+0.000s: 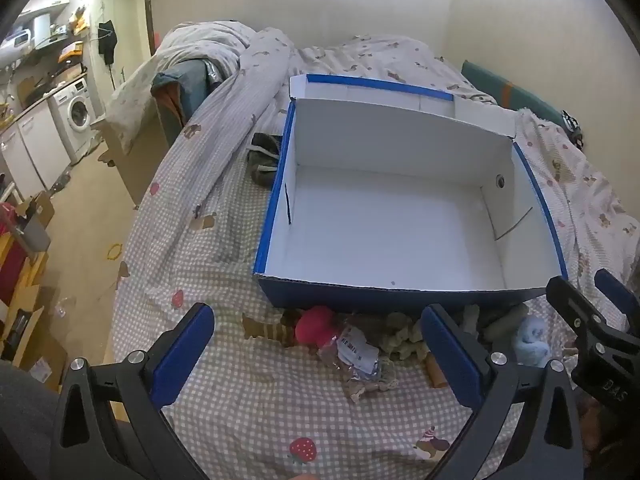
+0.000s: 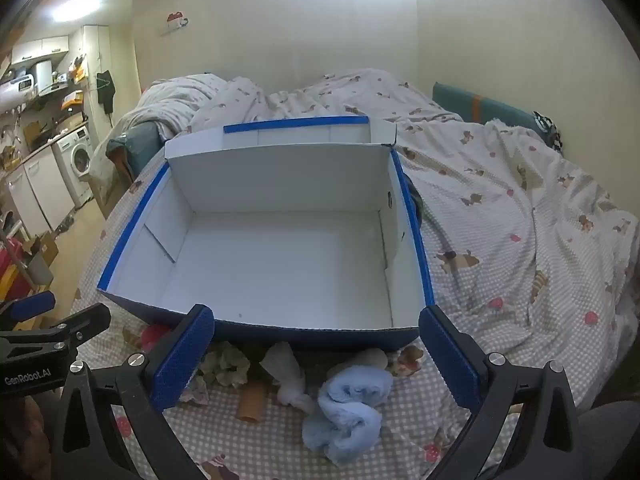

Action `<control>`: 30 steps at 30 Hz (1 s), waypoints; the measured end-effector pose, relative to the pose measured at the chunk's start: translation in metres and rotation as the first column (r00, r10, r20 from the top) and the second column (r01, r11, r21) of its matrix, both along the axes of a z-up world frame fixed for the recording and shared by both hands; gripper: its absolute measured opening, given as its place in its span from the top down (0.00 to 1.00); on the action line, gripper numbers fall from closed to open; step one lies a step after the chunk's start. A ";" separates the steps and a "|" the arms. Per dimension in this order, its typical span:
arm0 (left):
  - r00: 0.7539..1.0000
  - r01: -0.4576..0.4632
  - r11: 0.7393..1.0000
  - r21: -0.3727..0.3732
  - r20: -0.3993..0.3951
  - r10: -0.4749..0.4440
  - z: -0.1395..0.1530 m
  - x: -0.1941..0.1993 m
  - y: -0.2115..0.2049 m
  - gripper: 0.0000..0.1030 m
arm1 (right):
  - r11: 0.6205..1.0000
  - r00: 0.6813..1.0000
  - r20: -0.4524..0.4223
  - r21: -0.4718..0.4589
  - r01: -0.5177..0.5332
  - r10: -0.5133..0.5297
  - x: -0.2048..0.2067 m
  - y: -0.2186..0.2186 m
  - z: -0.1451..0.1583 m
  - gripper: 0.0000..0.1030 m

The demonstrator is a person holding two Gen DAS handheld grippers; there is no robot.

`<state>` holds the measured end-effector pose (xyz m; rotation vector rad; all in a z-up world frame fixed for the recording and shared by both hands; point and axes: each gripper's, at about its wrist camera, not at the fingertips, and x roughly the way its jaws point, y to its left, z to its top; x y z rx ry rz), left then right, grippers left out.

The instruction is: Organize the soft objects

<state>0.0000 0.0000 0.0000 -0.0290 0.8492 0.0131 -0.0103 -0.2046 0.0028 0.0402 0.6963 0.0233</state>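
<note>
An open blue box with a white inside [image 1: 384, 232] [image 2: 280, 264] stands empty on the bed. In front of it lie small soft things: a red pom-pom item [image 1: 316, 322], a clear packet with a label [image 1: 354, 354], olive scrunchies [image 1: 404, 338] [image 2: 226, 364], a white cloth [image 2: 286, 376], a tan tube [image 2: 252, 402] and a light blue fluffy cloth [image 2: 348, 412] [image 1: 530, 336]. My left gripper [image 1: 316, 356] is open above the red item and packet. My right gripper [image 2: 316, 360] is open above the white and blue cloths, holding nothing.
A checked bedsheet [image 1: 256, 412] covers the bed, with a rumpled duvet [image 2: 500, 200] behind and right of the box. Dark socks [image 1: 264, 160] lie left of the box. The bed edge drops to the floor at left, with a washing machine [image 1: 78, 114] beyond.
</note>
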 end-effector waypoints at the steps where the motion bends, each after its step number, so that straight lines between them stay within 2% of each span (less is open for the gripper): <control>1: 1.000 0.001 1.000 -0.004 0.001 -0.001 0.000 0.000 0.000 0.00 | 1.000 1.000 0.000 0.002 -0.001 0.001 0.000 0.000 0.000 0.00; 30: 1.000 0.007 1.000 0.000 0.011 -0.007 0.002 -0.001 -0.001 0.00 | 1.000 1.000 -0.012 0.000 0.000 0.000 0.001 0.002 -0.001 0.00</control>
